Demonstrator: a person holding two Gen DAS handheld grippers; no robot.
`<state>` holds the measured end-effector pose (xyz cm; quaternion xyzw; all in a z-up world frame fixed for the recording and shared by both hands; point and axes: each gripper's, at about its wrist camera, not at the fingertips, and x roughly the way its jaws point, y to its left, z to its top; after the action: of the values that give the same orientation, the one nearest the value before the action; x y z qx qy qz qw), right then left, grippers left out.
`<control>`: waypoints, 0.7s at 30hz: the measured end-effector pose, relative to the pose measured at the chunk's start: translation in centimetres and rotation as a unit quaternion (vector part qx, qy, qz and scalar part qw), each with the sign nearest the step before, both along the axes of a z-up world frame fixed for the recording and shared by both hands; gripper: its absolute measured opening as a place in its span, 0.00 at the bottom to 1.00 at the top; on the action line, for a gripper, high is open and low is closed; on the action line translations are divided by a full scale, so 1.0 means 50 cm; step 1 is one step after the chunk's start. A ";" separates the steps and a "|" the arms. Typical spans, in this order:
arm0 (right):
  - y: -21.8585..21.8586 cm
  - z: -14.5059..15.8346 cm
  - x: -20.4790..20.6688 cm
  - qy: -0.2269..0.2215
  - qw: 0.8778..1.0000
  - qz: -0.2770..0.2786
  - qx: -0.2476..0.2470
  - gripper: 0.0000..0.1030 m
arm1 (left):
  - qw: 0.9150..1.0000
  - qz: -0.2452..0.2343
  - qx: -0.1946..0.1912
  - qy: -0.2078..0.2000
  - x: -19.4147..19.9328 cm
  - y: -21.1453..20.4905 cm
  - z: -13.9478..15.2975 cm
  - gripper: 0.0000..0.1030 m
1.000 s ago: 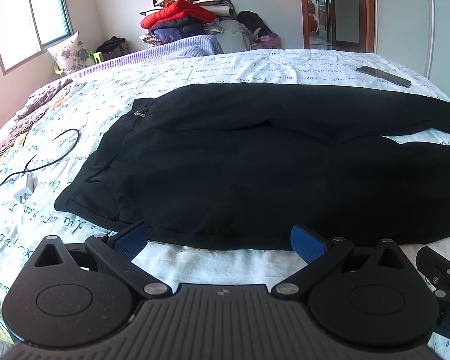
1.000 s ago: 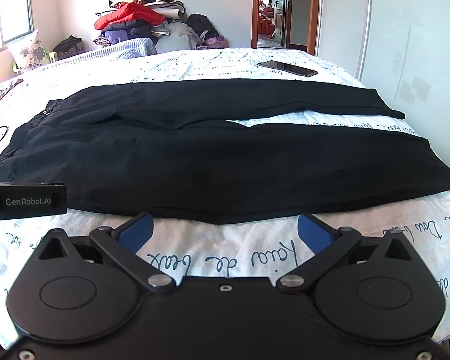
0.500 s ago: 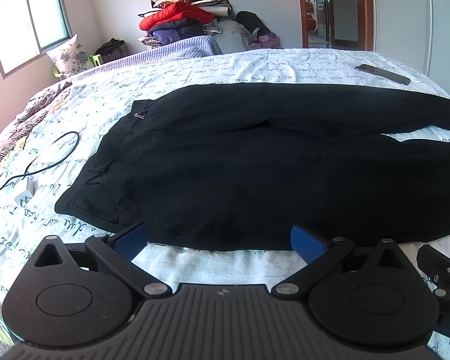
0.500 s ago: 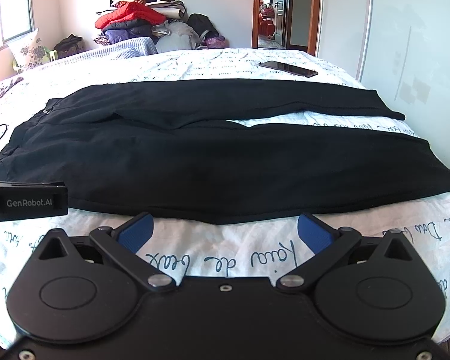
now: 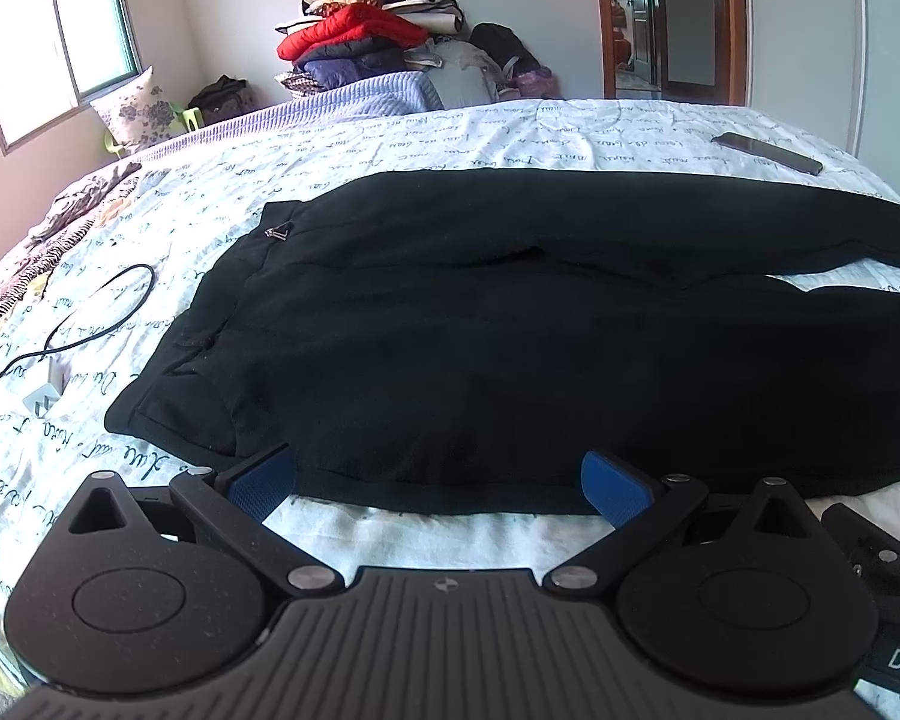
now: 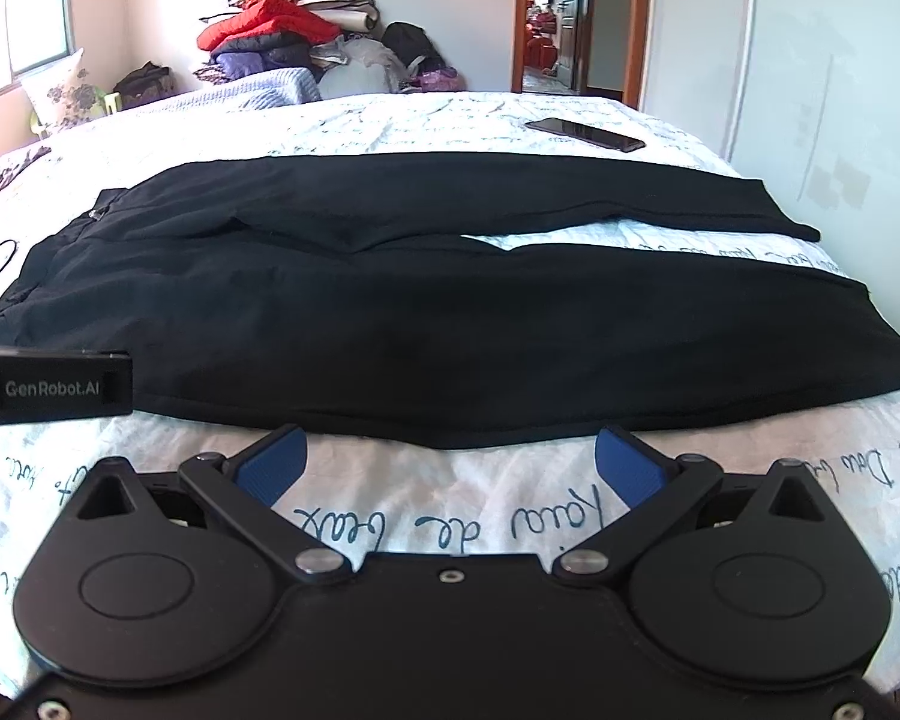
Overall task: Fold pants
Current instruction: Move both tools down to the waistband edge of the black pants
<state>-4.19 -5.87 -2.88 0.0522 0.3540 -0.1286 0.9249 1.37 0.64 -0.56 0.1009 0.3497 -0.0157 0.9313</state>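
Observation:
Black pants (image 5: 480,330) lie spread flat on the white printed bed sheet (image 5: 450,126), waistband to the left, both legs running right; they also show in the right wrist view (image 6: 450,324). My left gripper (image 5: 441,480) is open and empty, its blue pads at the near hem of the pants near the waist end. My right gripper (image 6: 450,462) is open and empty, just short of the near edge of the near leg. The left gripper's body (image 6: 48,387) shows at the left of the right wrist view.
A phone (image 6: 585,135) lies on the far right of the bed. A black cable (image 5: 72,324) with a white charger (image 5: 45,393) lies left of the waistband. A pile of clothes (image 5: 360,42) and a pillow (image 5: 135,111) are at the far side. A wardrobe (image 6: 810,60) stands right.
Both grippers have edged slightly forward toward the near edge of the pants. Both stay open. The pants have not moved.

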 end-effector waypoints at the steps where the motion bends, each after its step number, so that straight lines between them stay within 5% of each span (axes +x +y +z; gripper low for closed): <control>1: -0.001 0.000 0.002 0.000 1.000 0.005 0.002 1.00 | 1.000 0.004 0.001 -0.001 0.005 0.004 0.000 0.99; 7: -0.005 0.031 0.066 -0.025 0.998 0.057 0.018 1.00 | 0.998 0.060 0.007 -0.015 0.087 0.075 0.019 0.99; 11: 0.020 0.068 0.153 -0.077 0.989 0.129 -0.014 1.00 | 0.995 0.097 0.003 -0.014 0.179 0.156 0.040 0.99; 14: 0.058 0.078 0.265 -0.065 0.974 0.211 -0.053 1.00 | 0.993 0.115 0.020 -0.016 0.248 0.210 0.052 0.99; 21: 0.091 0.087 0.571 -0.048 0.958 0.274 -0.067 1.00 | 0.992 0.125 0.027 -0.023 0.391 0.300 0.079 0.99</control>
<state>24.37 -1.34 1.46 -0.1028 0.3007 0.1087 0.9419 20.93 15.65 3.40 0.0815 0.3387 0.1128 0.9305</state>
